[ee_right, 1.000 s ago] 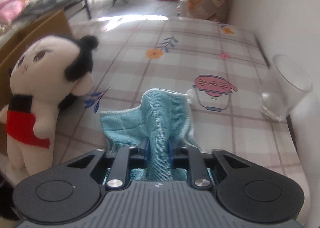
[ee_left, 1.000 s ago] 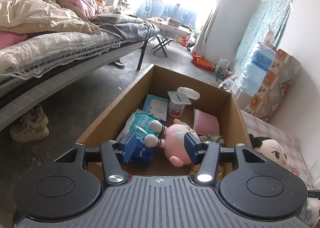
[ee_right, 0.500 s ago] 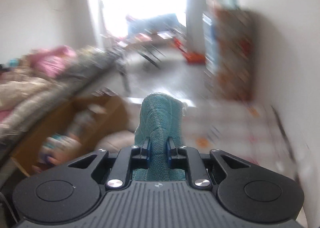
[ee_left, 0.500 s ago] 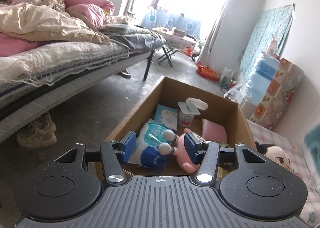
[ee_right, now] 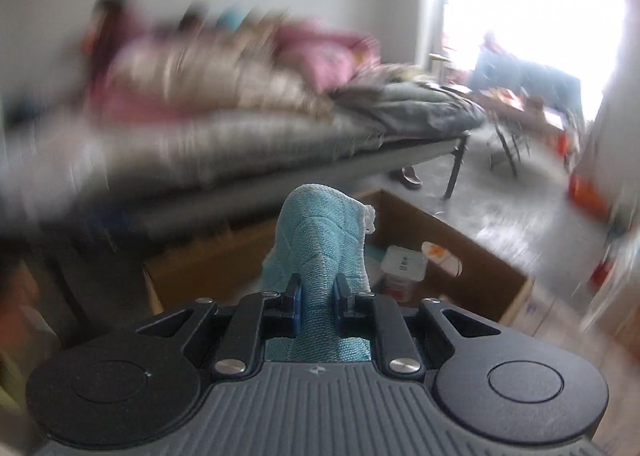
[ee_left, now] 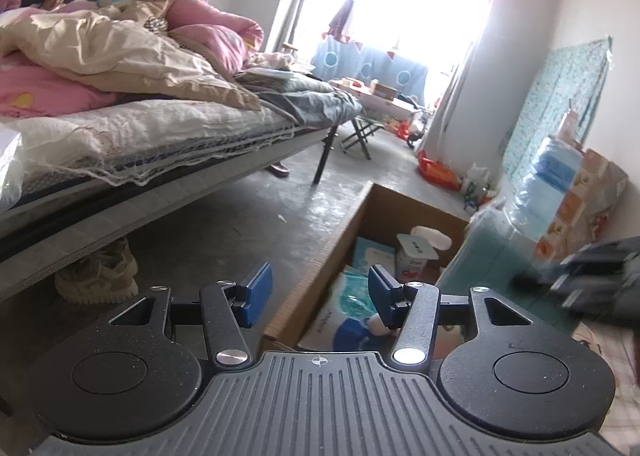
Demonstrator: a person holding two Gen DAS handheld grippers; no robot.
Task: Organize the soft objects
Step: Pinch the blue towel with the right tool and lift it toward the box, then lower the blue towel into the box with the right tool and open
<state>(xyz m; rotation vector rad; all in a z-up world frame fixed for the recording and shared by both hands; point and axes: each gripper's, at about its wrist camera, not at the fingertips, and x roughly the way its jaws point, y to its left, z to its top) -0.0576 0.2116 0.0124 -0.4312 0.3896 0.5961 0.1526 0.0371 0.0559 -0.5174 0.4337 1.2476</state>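
My right gripper (ee_right: 318, 290) is shut on a teal cloth (ee_right: 320, 236) and holds it in the air over the open cardboard box (ee_right: 452, 240). In the left wrist view the same cloth (ee_left: 492, 256) hangs blurred over the box's right side, with the right gripper (ee_left: 596, 276) behind it. My left gripper (ee_left: 316, 296) is open and empty, above the box's (ee_left: 320, 268) near left edge. Inside the box I see a wipes pack (ee_left: 352, 304), a yogurt cup (ee_left: 414, 256) and part of a pink plush (ee_left: 378, 326).
A bed (ee_left: 140, 128) with heaped bedding runs along the left; shoes (ee_left: 96, 276) lie under it. A folding table (ee_left: 380, 104) stands by the bright window. A water bottle (ee_left: 548, 184) stands at the right wall. Grey floor (ee_left: 240, 224) lies between bed and box.
The right gripper has lifted the teal cloth off the patterned surface and swung it left over the box. The left gripper has drawn back and left, away from the pink plush.
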